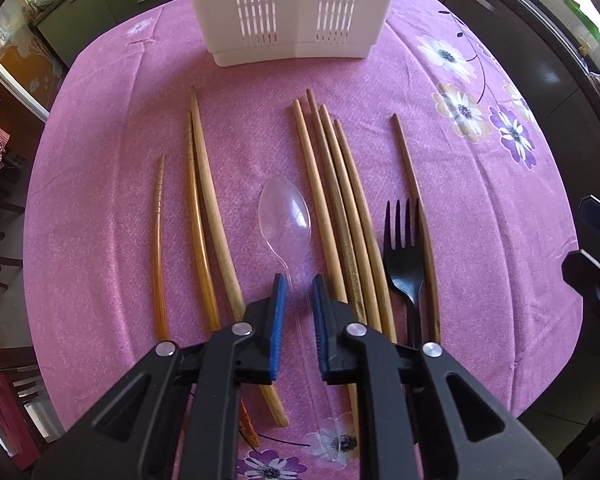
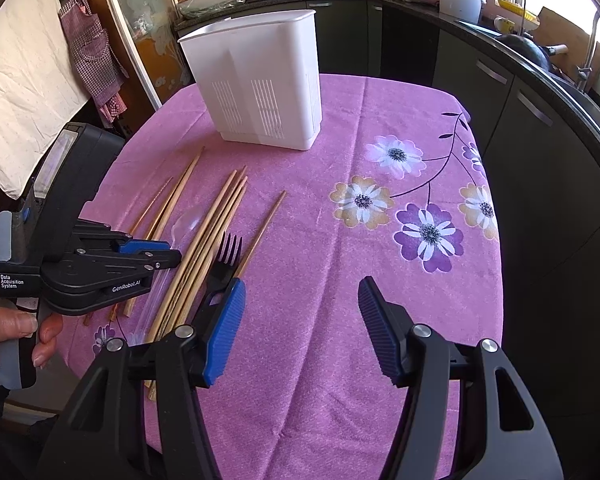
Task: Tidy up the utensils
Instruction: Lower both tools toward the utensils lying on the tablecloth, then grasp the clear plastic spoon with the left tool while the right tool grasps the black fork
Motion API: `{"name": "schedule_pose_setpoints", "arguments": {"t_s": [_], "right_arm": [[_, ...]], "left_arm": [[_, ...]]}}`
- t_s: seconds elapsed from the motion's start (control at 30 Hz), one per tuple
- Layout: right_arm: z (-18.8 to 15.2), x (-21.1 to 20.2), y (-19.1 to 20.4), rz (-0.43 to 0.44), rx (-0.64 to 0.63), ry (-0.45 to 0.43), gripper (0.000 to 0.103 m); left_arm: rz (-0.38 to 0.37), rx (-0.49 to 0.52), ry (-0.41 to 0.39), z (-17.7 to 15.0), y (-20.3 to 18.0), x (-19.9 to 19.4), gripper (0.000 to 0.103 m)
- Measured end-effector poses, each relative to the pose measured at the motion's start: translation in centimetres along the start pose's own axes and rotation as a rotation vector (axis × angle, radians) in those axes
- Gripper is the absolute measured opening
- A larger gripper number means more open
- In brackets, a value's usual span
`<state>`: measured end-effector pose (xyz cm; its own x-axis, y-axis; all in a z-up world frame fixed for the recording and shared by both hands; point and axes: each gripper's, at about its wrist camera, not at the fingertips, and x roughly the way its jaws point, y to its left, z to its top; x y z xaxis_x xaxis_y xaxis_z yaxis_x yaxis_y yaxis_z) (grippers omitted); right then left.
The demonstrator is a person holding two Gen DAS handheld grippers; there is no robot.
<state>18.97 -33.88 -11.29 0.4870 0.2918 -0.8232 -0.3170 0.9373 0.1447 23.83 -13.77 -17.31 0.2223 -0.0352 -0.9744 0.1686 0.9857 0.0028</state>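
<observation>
A clear plastic spoon (image 1: 284,216) lies bowl up on the pink cloth, among several wooden chopsticks (image 1: 340,208). My left gripper (image 1: 299,284) points steeply down, its blue pads shut on the spoon's thin handle just below the bowl. A black plastic fork (image 1: 404,256) lies to the right of the chopstick bundle. The white slotted utensil holder (image 1: 292,8) stands upright at the far side. In the right wrist view my right gripper (image 2: 300,292) hovers open over bare cloth, right of the fork (image 2: 226,256), with nothing between its fingers. A hand holds the left gripper (image 2: 176,252) there.
Three more chopsticks (image 1: 200,208) lie left of the spoon and a single one (image 1: 412,200) right of the fork. The round table's flowered cloth (image 2: 400,320) shows bare fabric on the right. Dark cabinets (image 2: 520,112) and a kitchen counter ring the far side.
</observation>
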Motion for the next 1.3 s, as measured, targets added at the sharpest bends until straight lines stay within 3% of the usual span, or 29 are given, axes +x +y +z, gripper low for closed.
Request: {"name": "schedule_pose_setpoints", "arguments": {"t_s": [0.13, 0.2, 0.23, 0.33, 0.4, 0.43, 0.5, 0.67, 0.9, 1.13, 1.3], "right_arm": [[0.2, 0.7, 0.5, 0.053, 0.003, 0.043, 0.057], [0.4, 1.1, 0.8, 0.077, 0.024, 0.075, 0.065], [0.4, 1.2, 0.8, 0.071, 0.048, 0.086, 0.077], [0.8, 1.3, 1.0, 0.095, 0.067, 0.1, 0.079], [1.1, 1.2, 1.2, 0.042, 0.069, 0.106, 0.063], [1.3, 1.3, 1.5, 0.005, 0.062, 0.116, 0.047], [1.6, 1.7, 1.8, -0.014, 0.06, 0.142, 0.042], [1.6, 3.6, 4.0, 0.049, 0.046, 0.237, 0.025], [2.1, 6.8, 6.0, 0.06, 0.077, 0.325, 0.019], [2.3, 8.9, 6.8, 0.037, 0.075, 0.371, 0.011], [2.5, 9.9, 7.3, 0.019, 0.079, 0.399, 0.011]], "left_arm": [[-0.005, -0.014, -0.01, 0.2, 0.0, 0.1, 0.01], [-0.005, -0.022, -0.023, -0.1, 0.3, 0.1, 0.009], [-0.005, -0.022, -0.029, 0.0, 0.4, 0.1, 0.009], [-0.035, -0.03, -0.043, -0.2, 1.2, -0.1, 0.008], [-0.042, -0.029, -0.066, -0.5, 1.5, -0.8, 0.008], [-0.044, -0.03, -0.081, -0.5, 1.8, -1.3, 0.008], [-0.051, -0.033, -0.116, -0.7, 2.2, -2.4, 0.008], [-0.058, -0.039, -0.216, -1.6, 2.7, -5.9, 0.008], [-0.053, -0.013, -0.298, -2.6, 2.7, -9.1, 0.008], [-0.064, -0.005, -0.324, -3.2, 3.2, -9.8, 0.008], [-0.068, 0.003, -0.33, -3.4, 3.3, -9.9, 0.008]]}}
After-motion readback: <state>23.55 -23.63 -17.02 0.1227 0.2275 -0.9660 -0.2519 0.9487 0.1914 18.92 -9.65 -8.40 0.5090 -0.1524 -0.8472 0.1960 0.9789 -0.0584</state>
